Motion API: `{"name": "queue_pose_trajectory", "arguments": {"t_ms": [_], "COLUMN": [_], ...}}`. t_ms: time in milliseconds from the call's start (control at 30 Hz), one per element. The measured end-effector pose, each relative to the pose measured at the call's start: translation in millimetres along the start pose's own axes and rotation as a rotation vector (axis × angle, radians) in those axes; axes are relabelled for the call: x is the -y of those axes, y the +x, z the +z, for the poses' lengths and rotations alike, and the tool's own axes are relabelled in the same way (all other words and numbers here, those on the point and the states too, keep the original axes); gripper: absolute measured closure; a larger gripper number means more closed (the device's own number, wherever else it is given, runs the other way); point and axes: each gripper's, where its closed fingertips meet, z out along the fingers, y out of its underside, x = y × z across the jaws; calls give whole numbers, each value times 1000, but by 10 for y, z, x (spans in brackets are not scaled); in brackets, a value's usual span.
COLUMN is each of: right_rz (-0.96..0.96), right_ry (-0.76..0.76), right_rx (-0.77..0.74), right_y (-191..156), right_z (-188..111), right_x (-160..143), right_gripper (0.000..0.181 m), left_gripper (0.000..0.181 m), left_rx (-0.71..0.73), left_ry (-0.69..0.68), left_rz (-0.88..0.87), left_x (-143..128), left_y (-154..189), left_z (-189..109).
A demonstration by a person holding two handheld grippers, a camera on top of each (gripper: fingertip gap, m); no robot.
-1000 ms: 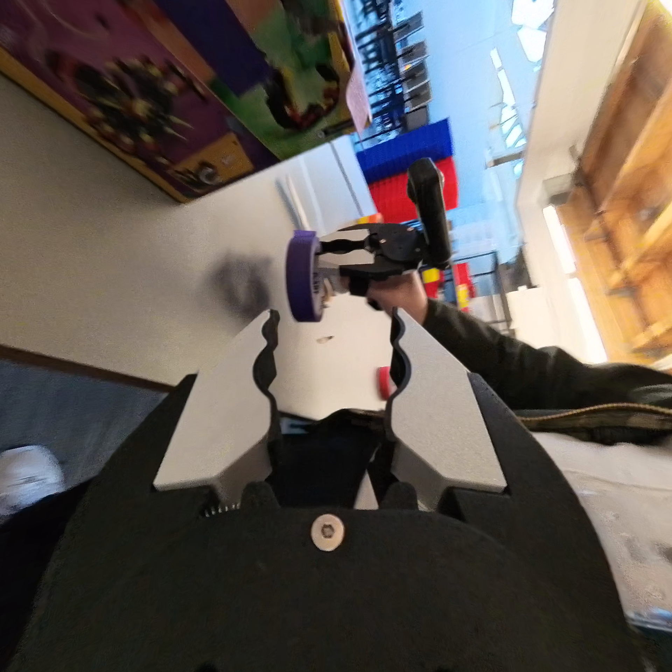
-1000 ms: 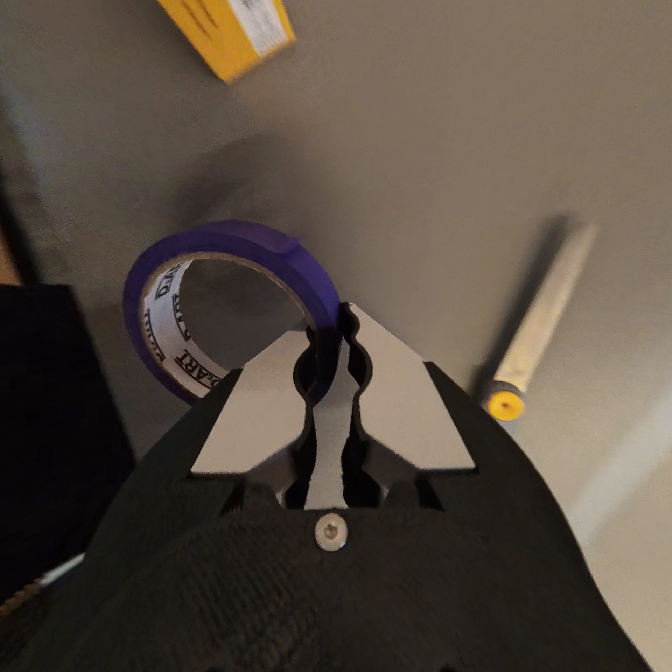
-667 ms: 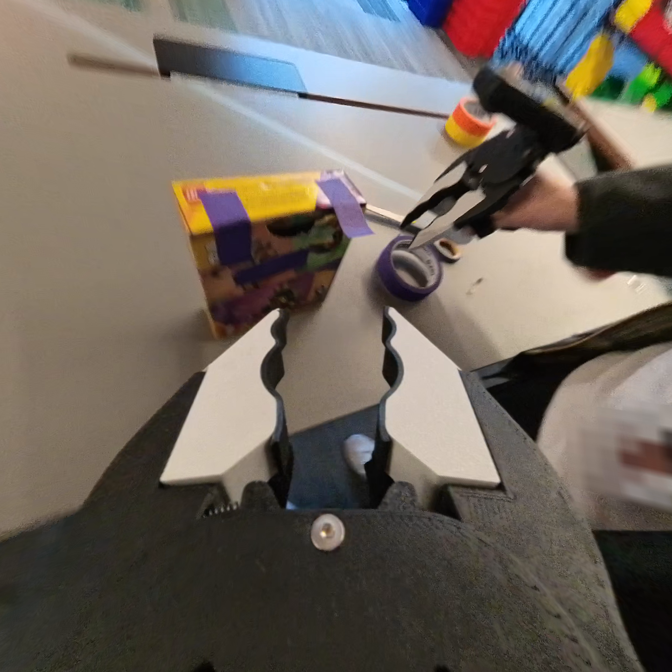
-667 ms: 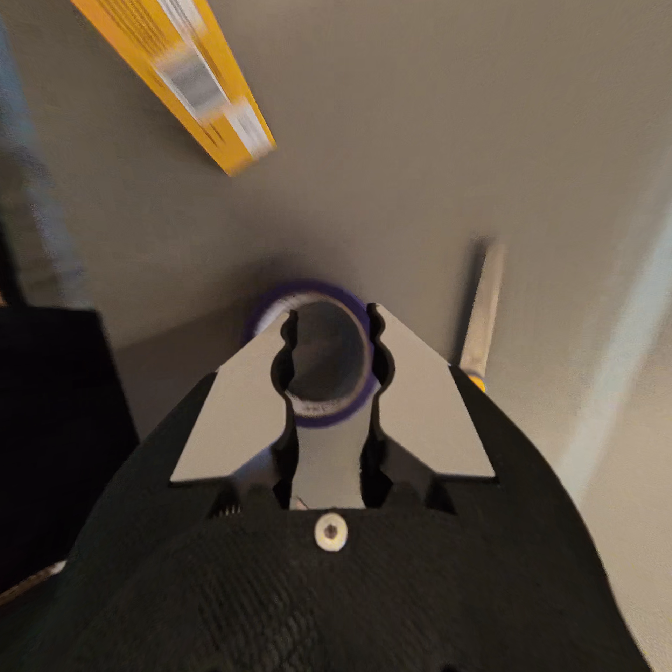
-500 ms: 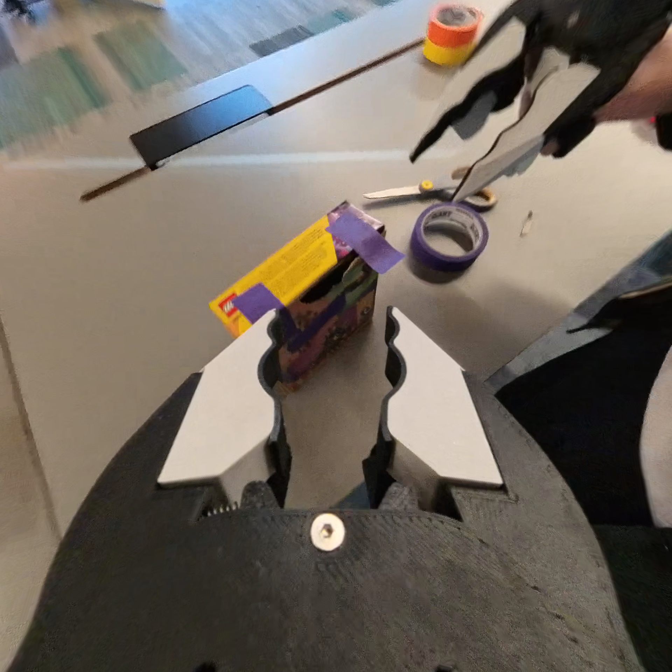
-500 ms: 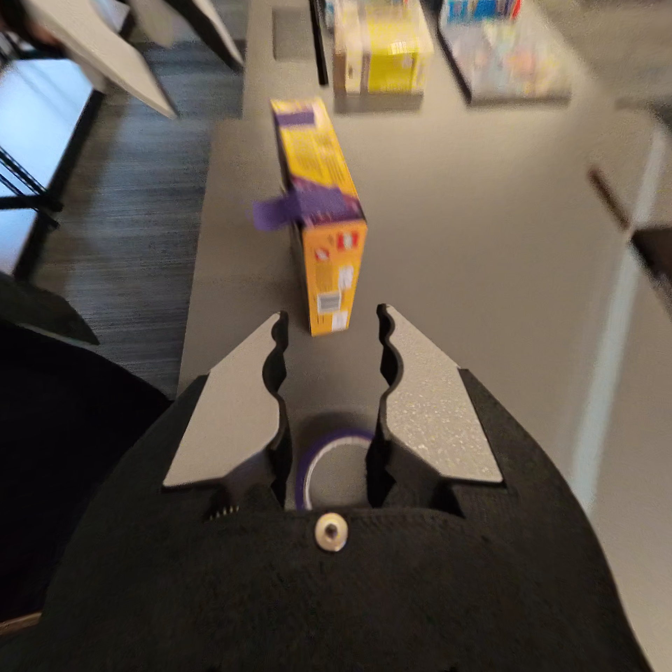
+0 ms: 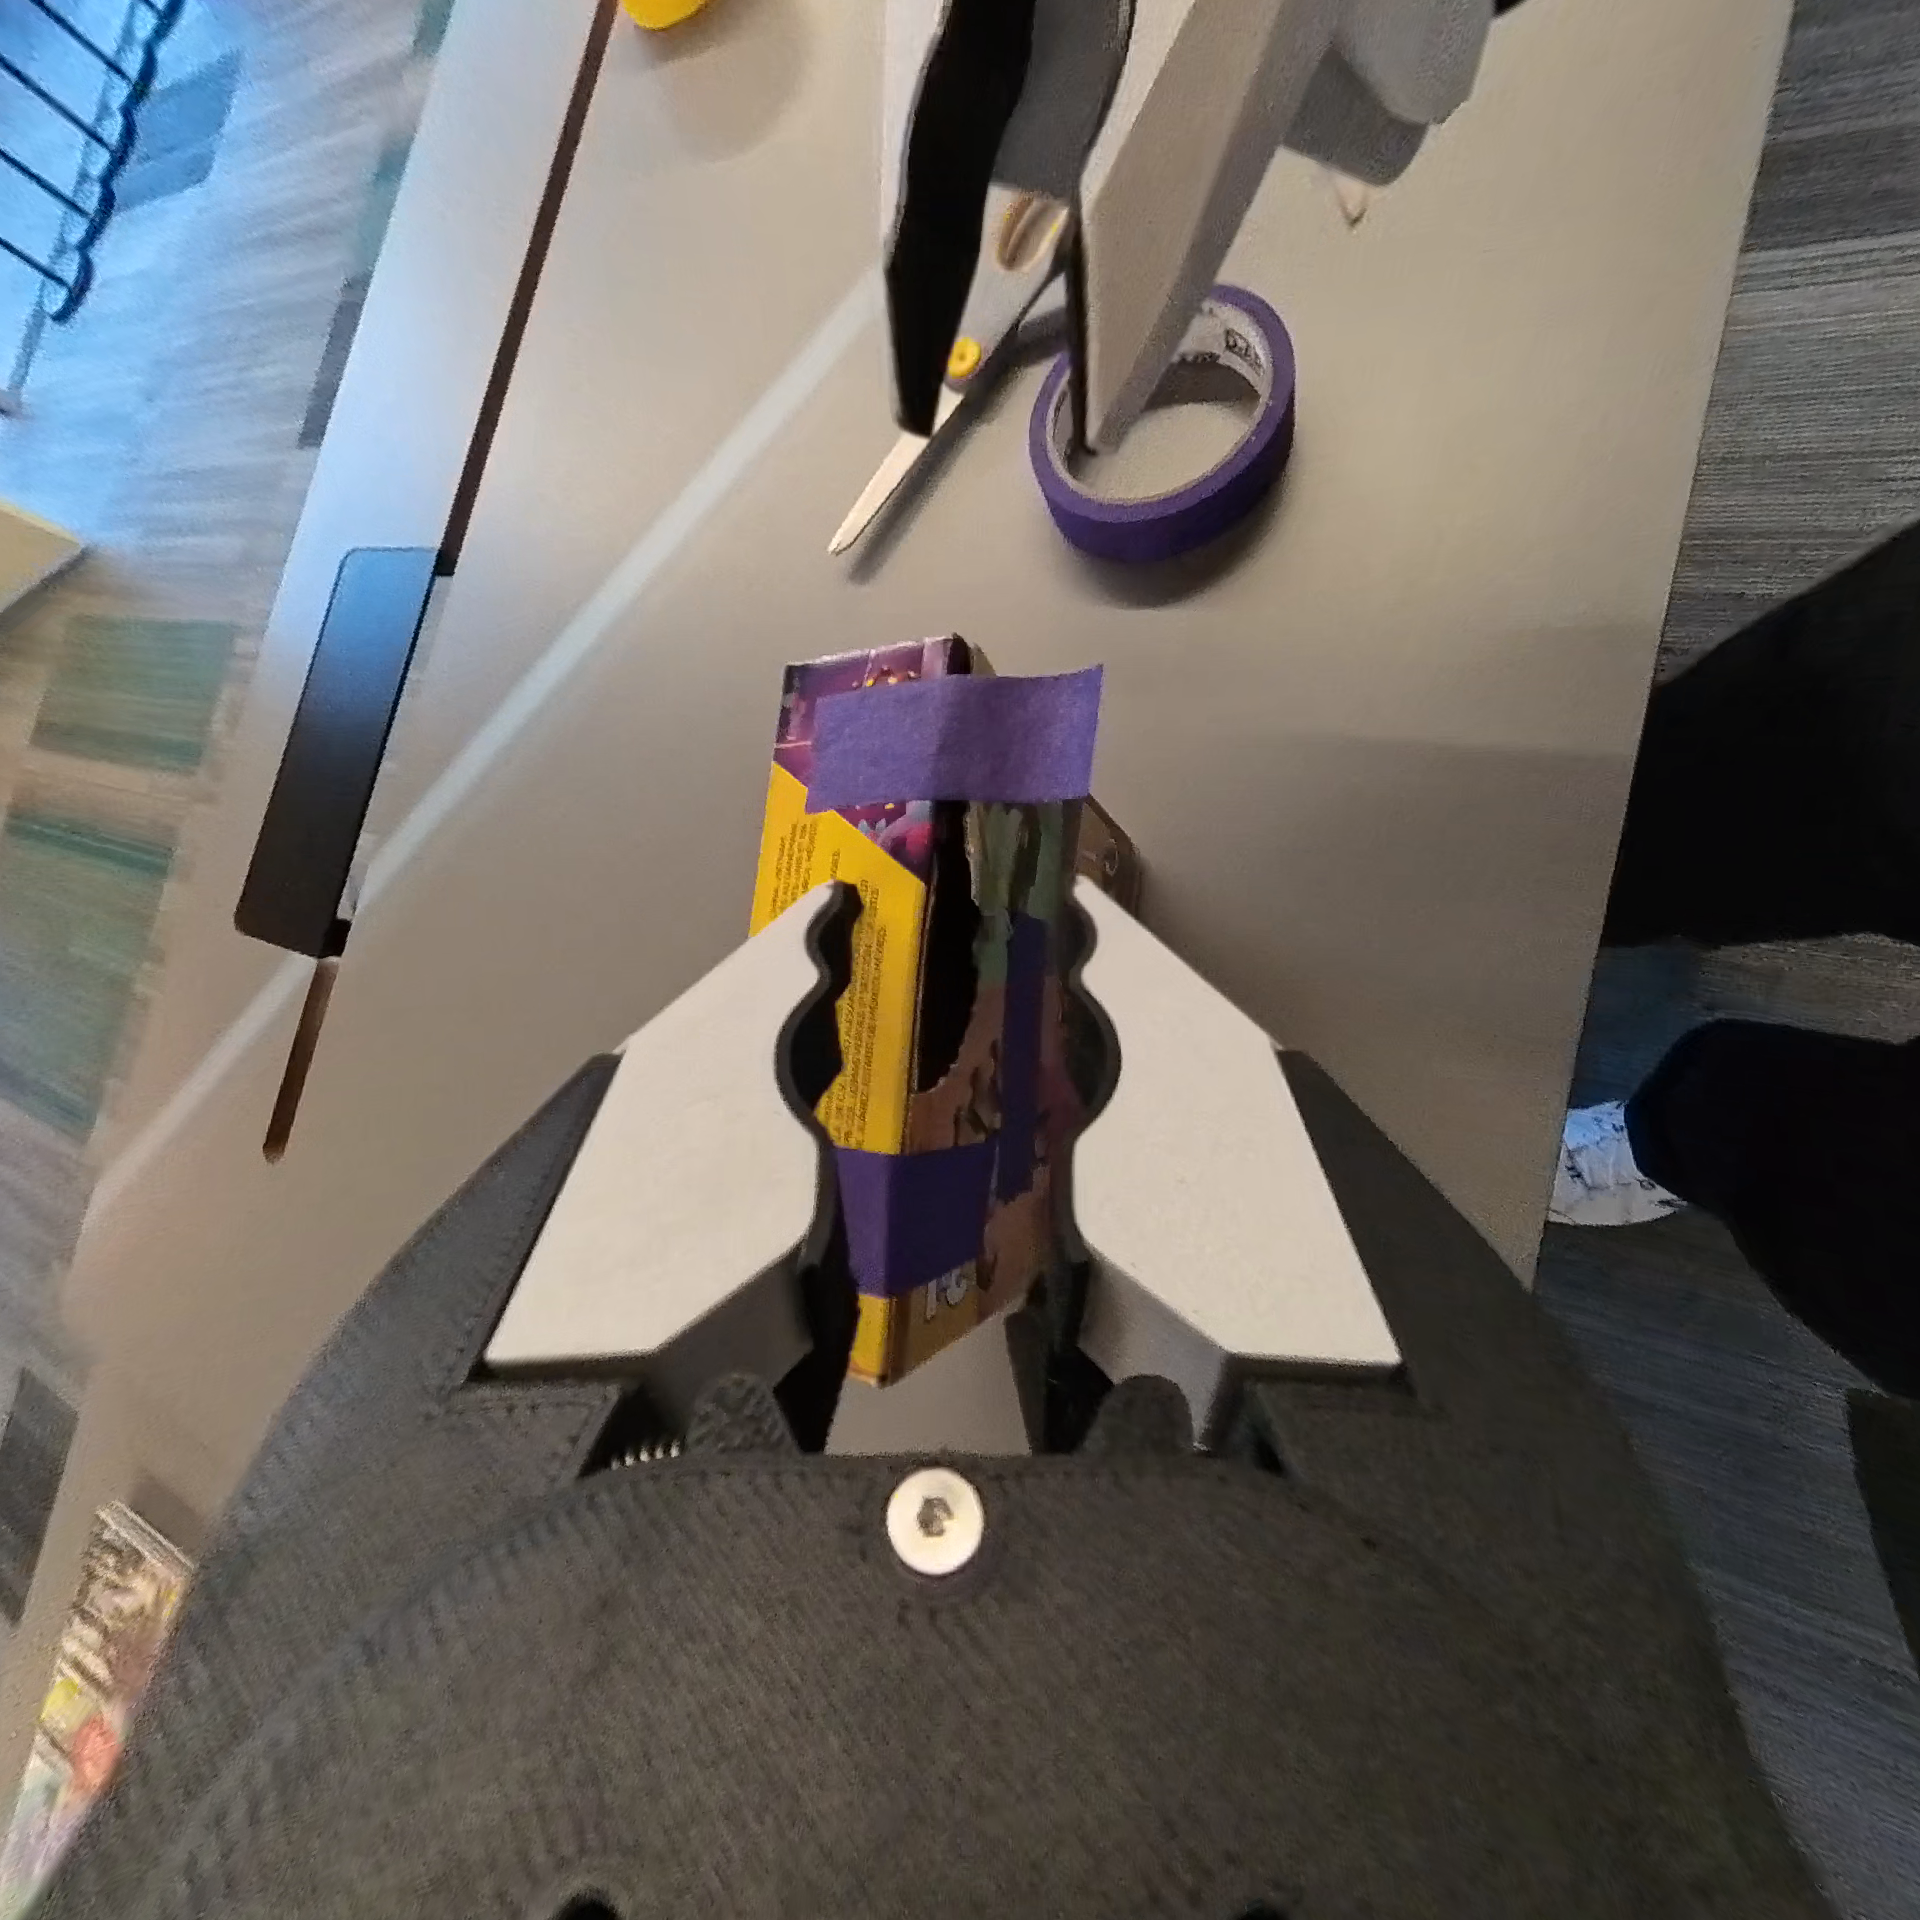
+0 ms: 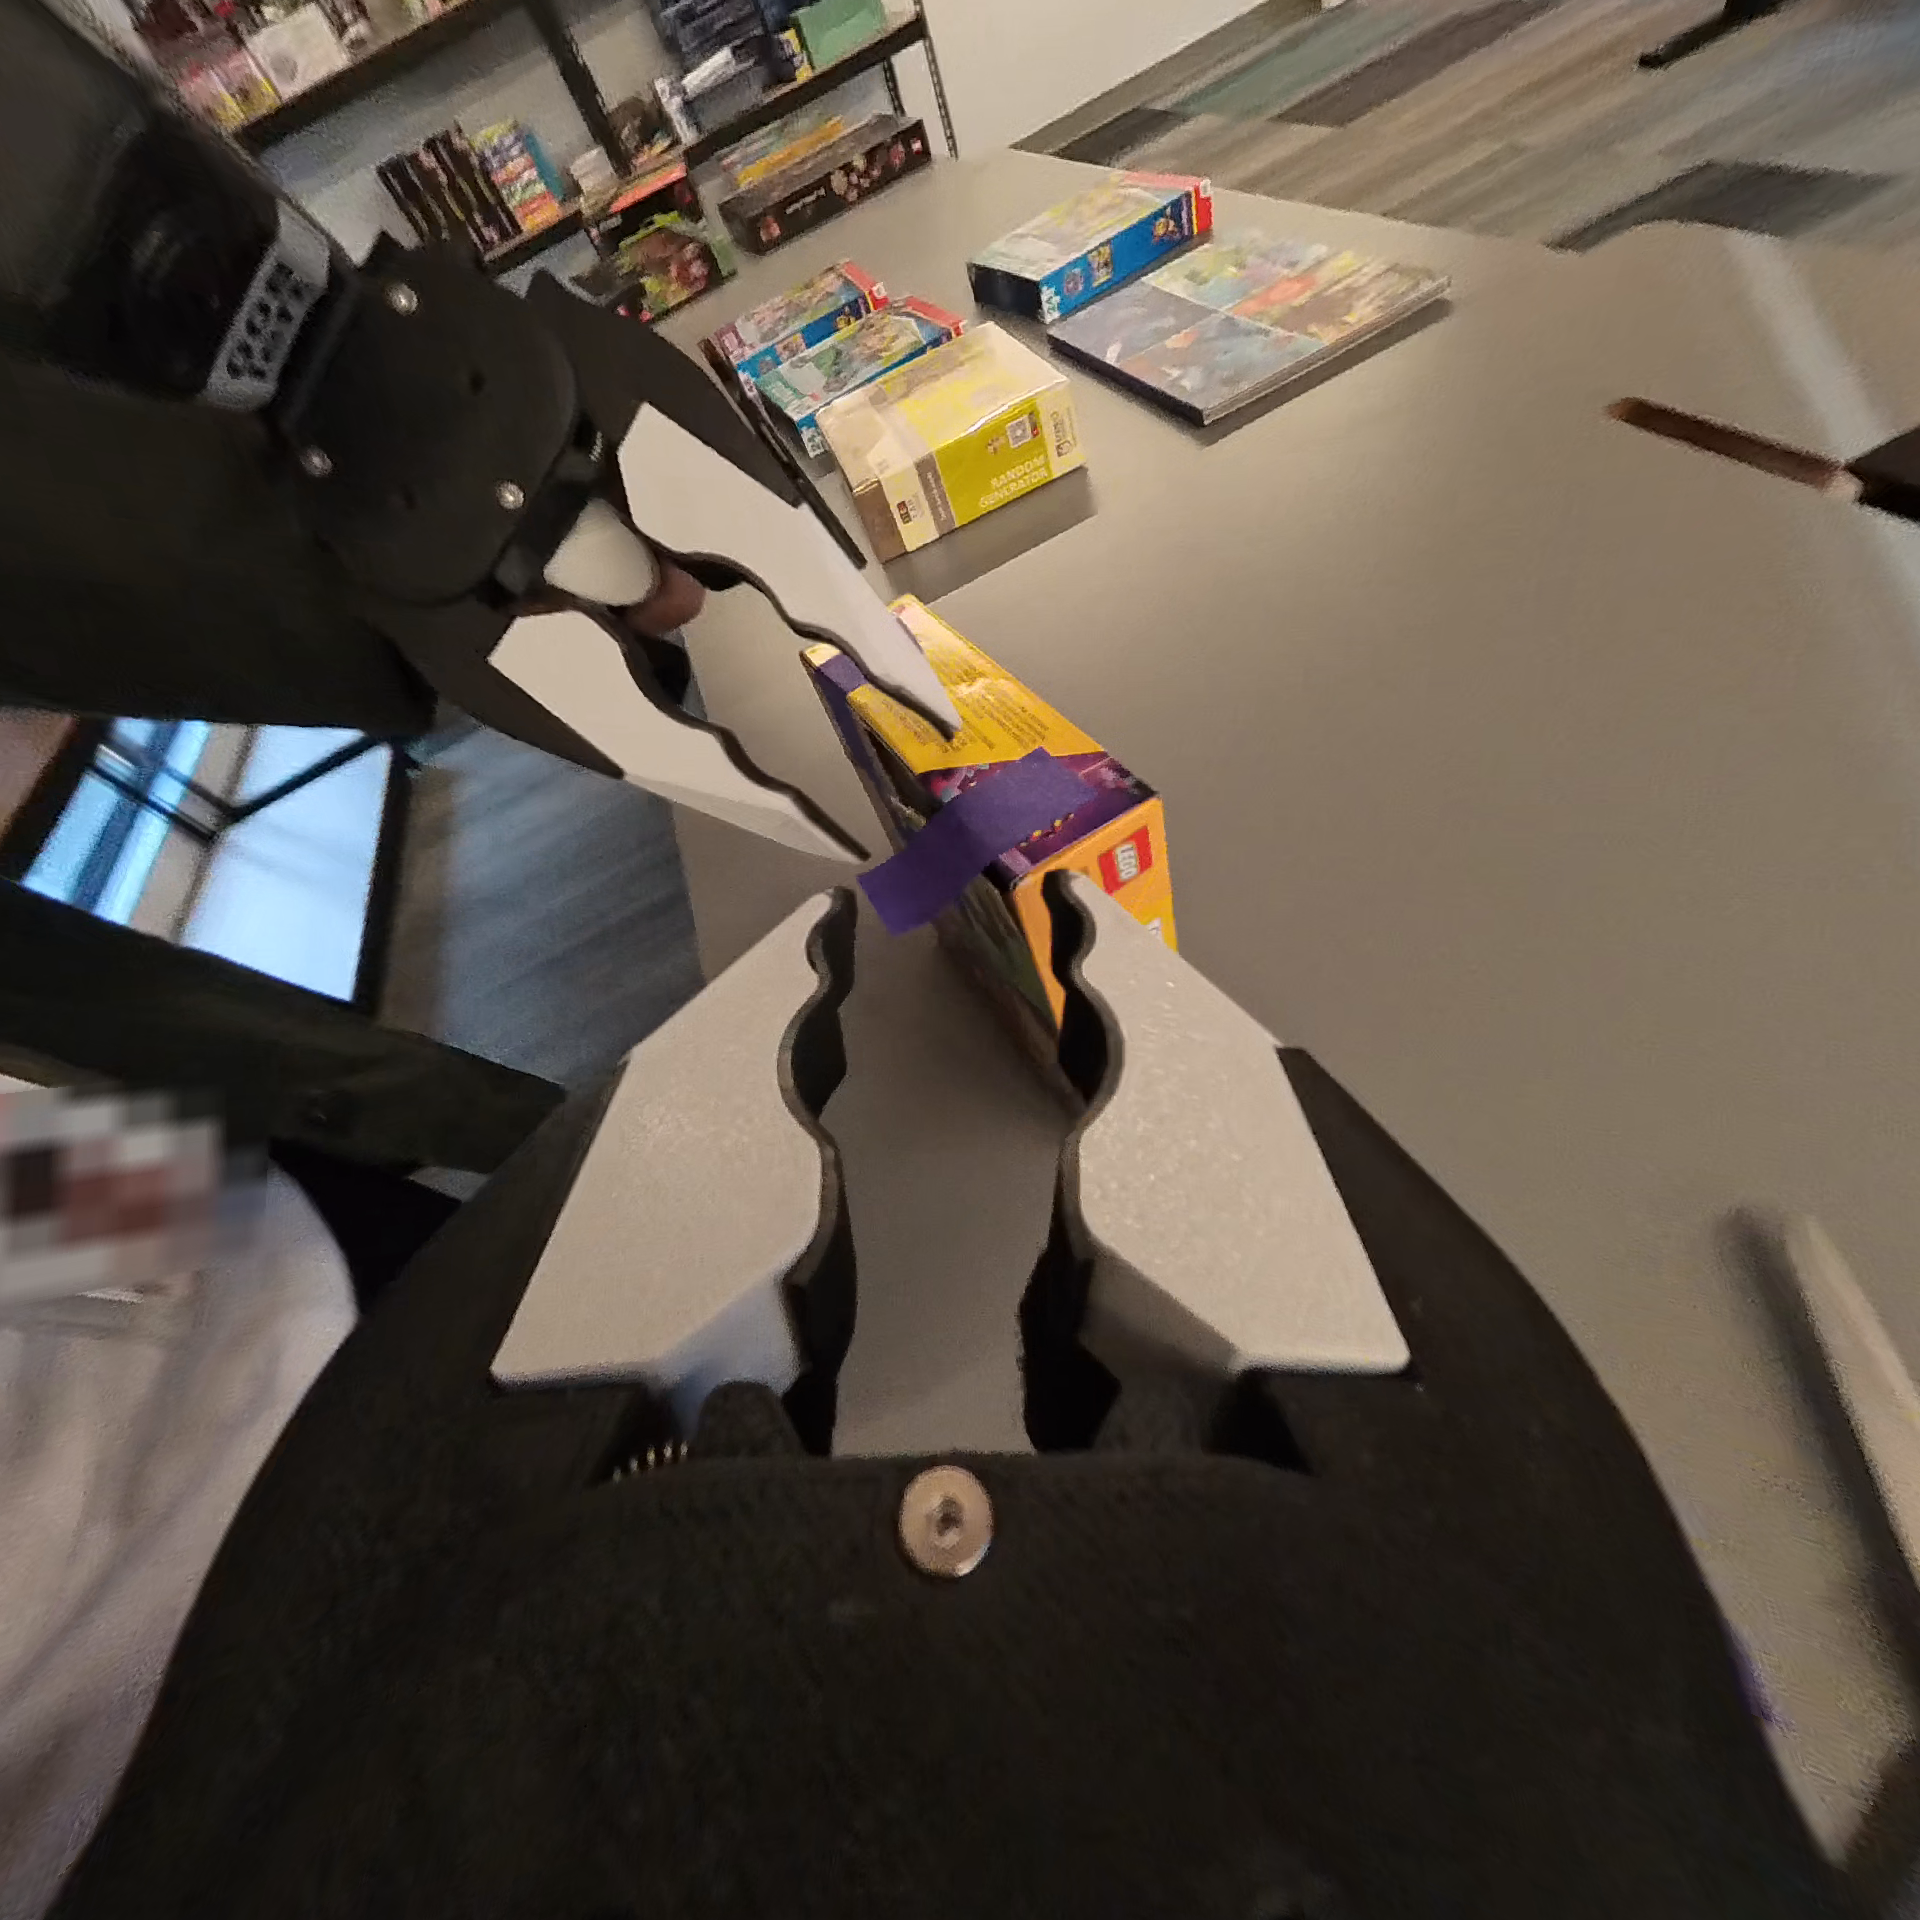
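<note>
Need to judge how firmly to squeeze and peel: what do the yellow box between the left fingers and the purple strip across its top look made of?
The yellow box looks like thin printed cardboard with a slight sheen; its torn front flap shows a ragged, papery edge. The purple strip looks like matte paper masking tape, probably from the purple roll: flat, non-glossy, one end sticking out stiffly.

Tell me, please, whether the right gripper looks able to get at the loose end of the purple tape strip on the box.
Probably yes: the right gripper is open, the tape strip end juts free off the box just ahead, and nothing lies between.
</note>
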Motion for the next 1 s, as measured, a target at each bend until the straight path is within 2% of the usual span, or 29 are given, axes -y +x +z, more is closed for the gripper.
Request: {"name": "queue_pose_trajectory", "arguments": {"t_ms": [167,367,533,633,700,767,867,1000], "right_rz": [109,114,133,84,-22,-41,121,308], "right_ry": [12,-28,-67,-38,-93,-137,-162,-139], "right_rx": [-2,26,44,27,-19,-18,79,68], "right_y": [-1,-34,-19,4,52,50,-58,-24], "right_z": [-30,114,223,253,272,313,366,356], "right_x": [16,90,26,104,50,8,-1,0], "right_gripper": [149,152,161,167,181,181,181,181], "left_gripper": [162,167,168,169,169,169,169,169], "left_rx": [27,68,53,64,60,60,64,63], "left_ry": [31,119,111,108,115,119,123,126], "left_rz": [15,31,-31,2,-12,-25,-32,-37], "left_x": [24,28,23,23,25,26,27,28], "left_y": [-47,-31,-57,-41,-34,-37,-43,-48], "left_z": [25,25,35,31,27,29,32,33]}}
